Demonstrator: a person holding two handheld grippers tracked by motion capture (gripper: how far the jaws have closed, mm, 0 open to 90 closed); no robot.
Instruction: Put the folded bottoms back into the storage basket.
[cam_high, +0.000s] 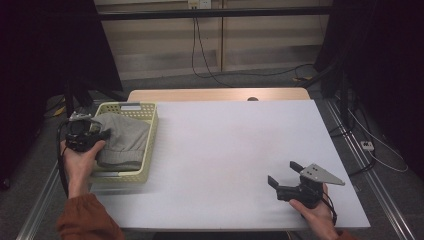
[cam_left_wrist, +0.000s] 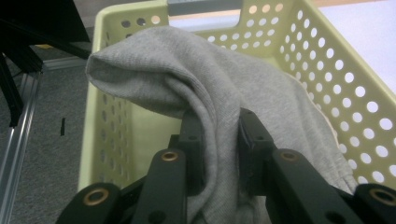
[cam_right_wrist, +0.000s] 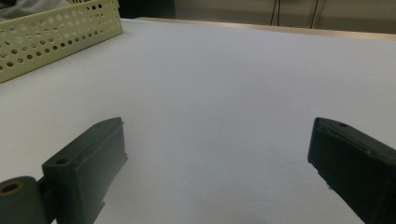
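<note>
At the surface's left edge, high view: left hand-held gripper (cam_high: 102, 134) meets grey garment (cam_high: 122, 140) in yellow basket (cam_high: 150, 150); right hand-held gripper (cam_high: 282, 174) well apart, near-right corner.
Left gripper view: jaws clamped on garment fold, cloth running away ahead.
Right gripper view: jaws apart, nothing between.

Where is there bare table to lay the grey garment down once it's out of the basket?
The white table is bare between the basket and the right gripper, back to its far edge. It is crowded at the left: the grey garment fills the basket, pinched by the left gripper.

Grey garment (cam_left_wrist: 224, 88) — pale-yellow perforated basket (cam_left_wrist: 355, 88)
</note>
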